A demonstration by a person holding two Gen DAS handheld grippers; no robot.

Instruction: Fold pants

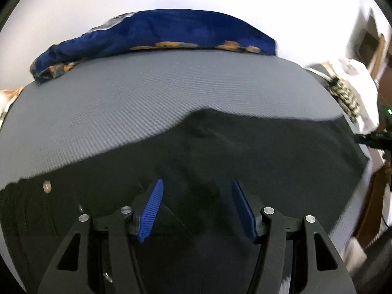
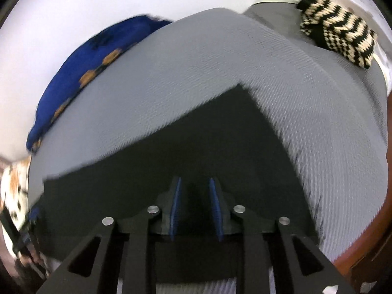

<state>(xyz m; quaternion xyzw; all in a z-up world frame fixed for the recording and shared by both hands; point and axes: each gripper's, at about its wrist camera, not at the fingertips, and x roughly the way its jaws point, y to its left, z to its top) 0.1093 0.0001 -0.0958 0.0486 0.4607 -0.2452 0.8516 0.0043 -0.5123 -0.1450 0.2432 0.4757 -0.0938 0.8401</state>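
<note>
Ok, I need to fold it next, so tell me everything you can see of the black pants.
The black pants look like soft matte cloth, lying mostly flat on the grey textured mat, with shallow wrinkles near the middle. In the left view a small pale button shows near the left edge. In the right view one squared corner points away. Both grippers hover above; no grip is visible.

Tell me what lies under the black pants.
The black pants lie spread on a grey textured mat, which shows around their far edge and, in the right wrist view, past their corner. What the mat itself rests on, and anything beneath the cloth, stays covered.
</note>
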